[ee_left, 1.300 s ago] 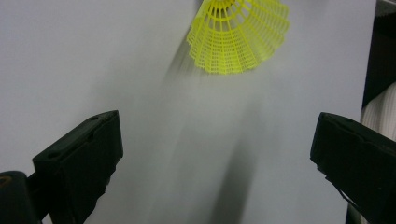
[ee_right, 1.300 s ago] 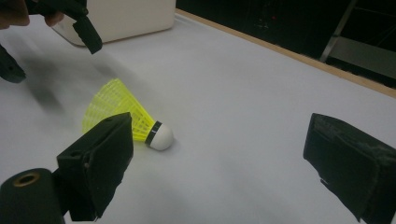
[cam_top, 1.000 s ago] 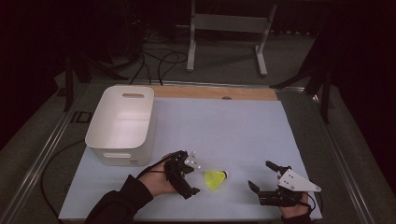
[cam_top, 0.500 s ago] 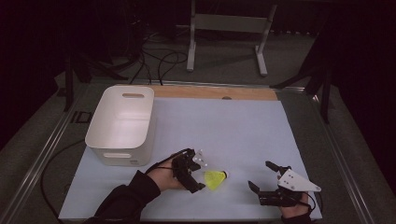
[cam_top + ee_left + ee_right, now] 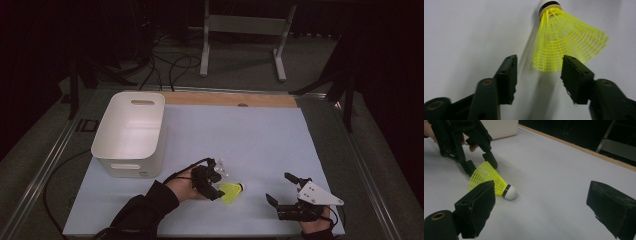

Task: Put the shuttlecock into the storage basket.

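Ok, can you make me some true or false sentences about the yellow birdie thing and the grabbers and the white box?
1. The shuttlecock lies on its side on the table. True.
2. The shuttlecock is inside the white bin. False: it lies on the table, apart from the bin.
3. The left gripper has its jaws on either side of the yellow skirt; they have just been closing. True.
4. The right gripper is clamped on the shuttlecock. False: it is open, off to the side.
5. The shuttlecock's tip is red. False: it is white with a black band.
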A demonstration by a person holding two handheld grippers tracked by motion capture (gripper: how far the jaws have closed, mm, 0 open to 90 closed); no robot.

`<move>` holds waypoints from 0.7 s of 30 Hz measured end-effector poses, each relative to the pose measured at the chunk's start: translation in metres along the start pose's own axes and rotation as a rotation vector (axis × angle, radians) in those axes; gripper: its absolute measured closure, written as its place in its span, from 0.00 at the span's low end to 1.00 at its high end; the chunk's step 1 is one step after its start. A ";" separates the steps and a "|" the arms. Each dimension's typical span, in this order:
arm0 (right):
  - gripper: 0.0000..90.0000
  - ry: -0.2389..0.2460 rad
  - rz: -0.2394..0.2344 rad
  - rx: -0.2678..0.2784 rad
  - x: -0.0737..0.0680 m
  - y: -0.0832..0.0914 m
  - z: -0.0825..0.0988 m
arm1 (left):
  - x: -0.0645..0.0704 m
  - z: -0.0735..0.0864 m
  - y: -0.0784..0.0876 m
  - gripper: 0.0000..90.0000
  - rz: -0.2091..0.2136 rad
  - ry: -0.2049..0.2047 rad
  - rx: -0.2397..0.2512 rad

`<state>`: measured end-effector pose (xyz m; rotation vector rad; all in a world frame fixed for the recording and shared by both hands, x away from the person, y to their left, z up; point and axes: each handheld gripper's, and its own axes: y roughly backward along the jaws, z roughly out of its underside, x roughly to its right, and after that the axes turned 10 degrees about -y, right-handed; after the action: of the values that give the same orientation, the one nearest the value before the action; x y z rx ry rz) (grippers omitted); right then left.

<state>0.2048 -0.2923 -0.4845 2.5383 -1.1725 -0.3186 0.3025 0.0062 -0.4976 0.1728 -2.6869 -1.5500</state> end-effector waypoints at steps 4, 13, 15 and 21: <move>0.09 -0.001 0.002 0.001 0.001 0.000 0.000 | -0.001 -0.003 -0.004 0.56 0.000 0.010 -0.006; 0.09 0.000 0.006 -0.004 0.001 0.000 0.000 | -0.001 -0.009 -0.011 0.64 0.000 0.004 -0.037; 0.09 -0.003 0.006 0.000 0.001 0.000 0.000 | -0.001 -0.010 -0.013 0.67 0.007 0.011 -0.033; 0.09 -0.005 0.008 -0.001 0.001 0.000 0.000 | -0.001 -0.015 -0.016 0.81 0.015 0.008 -0.038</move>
<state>0.2053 -0.2936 -0.4845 2.5330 -1.1837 -0.3232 0.3064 -0.0145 -0.5040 0.1575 -2.6444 -1.5915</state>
